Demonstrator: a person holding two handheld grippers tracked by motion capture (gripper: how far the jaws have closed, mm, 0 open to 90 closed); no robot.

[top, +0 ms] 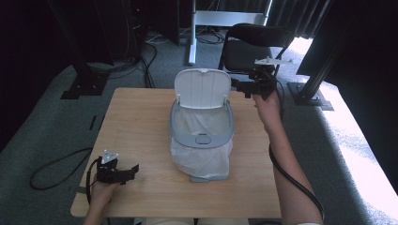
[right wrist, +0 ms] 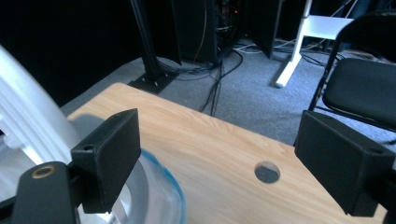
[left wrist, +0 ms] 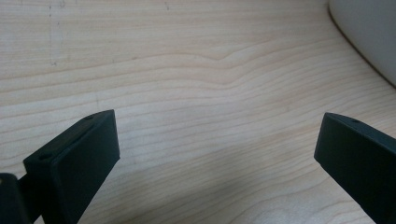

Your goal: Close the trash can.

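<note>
A small bin (top: pixel 202 133) with a grey rim and a white plastic liner (top: pixel 201 157) stands in the middle of the wooden table (top: pixel 136 126), its white lid (top: pixel 202 87) standing up and open. My right gripper (top: pixel 235 86) hovers open just right of the lid. In the right gripper view the lid (right wrist: pixel 21 109) lies left of the open gripper (right wrist: pixel 217 154), and the bin's rim (right wrist: pixel 170 198) curves below by the left jaw. My left gripper (top: pixel 135 169) rests open near the table's front left corner, over bare wood (left wrist: pixel 187 84), its jaws (left wrist: pixel 217 149) holding nothing.
A black chair (top: pixel 256 44) stands behind the table's far right corner, also seen in the right gripper view (right wrist: pixel 364 88). The tabletop has a round hole (right wrist: pixel 267 172). Black stands and cables (top: pixel 141 61) cover the floor beyond. The bin's white side (left wrist: pixel 369 37) edges the left gripper view.
</note>
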